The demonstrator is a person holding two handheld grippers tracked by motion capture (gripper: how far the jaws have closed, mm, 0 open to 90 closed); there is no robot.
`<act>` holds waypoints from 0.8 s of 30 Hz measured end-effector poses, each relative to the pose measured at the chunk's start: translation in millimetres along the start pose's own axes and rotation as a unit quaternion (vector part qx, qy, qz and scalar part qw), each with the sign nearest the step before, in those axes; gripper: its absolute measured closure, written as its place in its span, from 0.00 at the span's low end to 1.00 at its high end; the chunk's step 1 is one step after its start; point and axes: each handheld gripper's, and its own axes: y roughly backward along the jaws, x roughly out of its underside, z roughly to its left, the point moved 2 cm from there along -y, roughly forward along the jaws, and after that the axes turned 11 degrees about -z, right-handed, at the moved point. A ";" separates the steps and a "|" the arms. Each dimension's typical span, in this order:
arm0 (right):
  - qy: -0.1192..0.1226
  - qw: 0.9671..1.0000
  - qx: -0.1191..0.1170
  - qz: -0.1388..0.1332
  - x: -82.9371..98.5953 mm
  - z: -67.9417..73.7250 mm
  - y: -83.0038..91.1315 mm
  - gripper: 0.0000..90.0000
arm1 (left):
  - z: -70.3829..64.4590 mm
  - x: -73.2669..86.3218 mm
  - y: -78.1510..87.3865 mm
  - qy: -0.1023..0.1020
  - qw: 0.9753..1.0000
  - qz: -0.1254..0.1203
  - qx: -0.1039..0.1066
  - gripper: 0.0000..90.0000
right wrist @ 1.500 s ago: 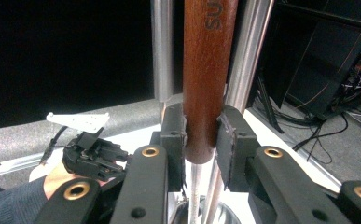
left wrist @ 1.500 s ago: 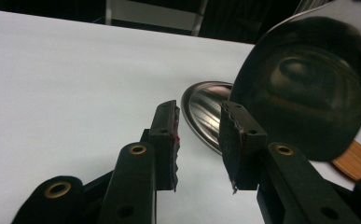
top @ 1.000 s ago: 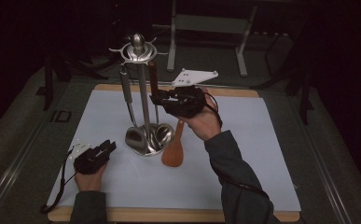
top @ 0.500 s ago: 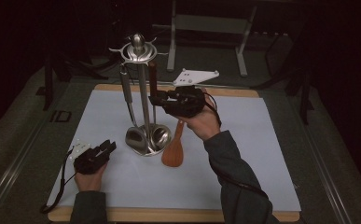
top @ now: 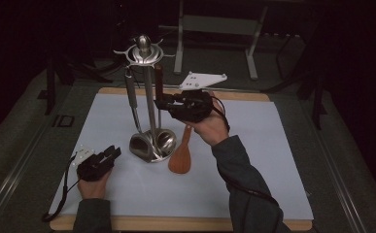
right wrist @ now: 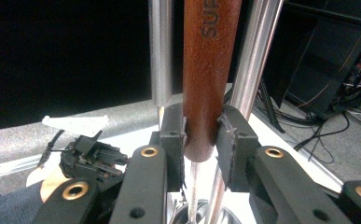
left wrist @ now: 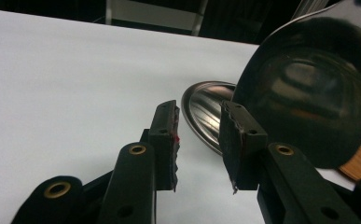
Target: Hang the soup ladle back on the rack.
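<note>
A steel utensil stand (top: pixel 149 104) with a hook ring on top rises from a round base (top: pixel 160 144) on the pale mat. Left of its pole hangs a steel-handled ladle (top: pixel 132 99). My right gripper (top: pixel 160 103) is shut on the lower end of a wooden-handled utensil (top: pixel 159 82), which is upright just right of the pole. In the right gripper view the pads (right wrist: pixel 232 140) clamp that brown handle (right wrist: pixel 209 70) between the ladle's handle (right wrist: pixel 161 51) and the pole (right wrist: pixel 255 56). My left gripper (top: pixel 113 153) rests open on the mat; its jaws (left wrist: pixel 199 135) point at the base (left wrist: pixel 206 109) and ladle bowl (left wrist: pixel 308 93).
A wooden spatula (top: pixel 181 155) lies flat on the mat (top: pixel 253 160) right of the stand's base, under my right hand. The mat sits on a wooden board (top: pixel 176 224). Dark frames and table legs stand behind the far edge.
Almost nothing: my right gripper, still clamped on the wooden handle, has edged slightly towards the stand. The left gripper has stayed put.
</note>
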 end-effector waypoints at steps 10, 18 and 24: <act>0.001 1.000 0.015 0.008 -6.0 2.0 -2.7 0.82 | 0.1 0.1 -0.2 0.001 1.000 0.000 -0.001 0.75; -0.001 1.000 0.017 0.016 -5.8 2.0 -7.4 0.82 | 0.1 0.0 -0.2 0.001 1.000 0.000 -0.001 0.75; -0.005 1.000 0.011 0.012 -3.4 -0.2 -6.2 0.81 | 0.1 0.1 -0.2 0.002 1.000 0.000 -0.001 0.75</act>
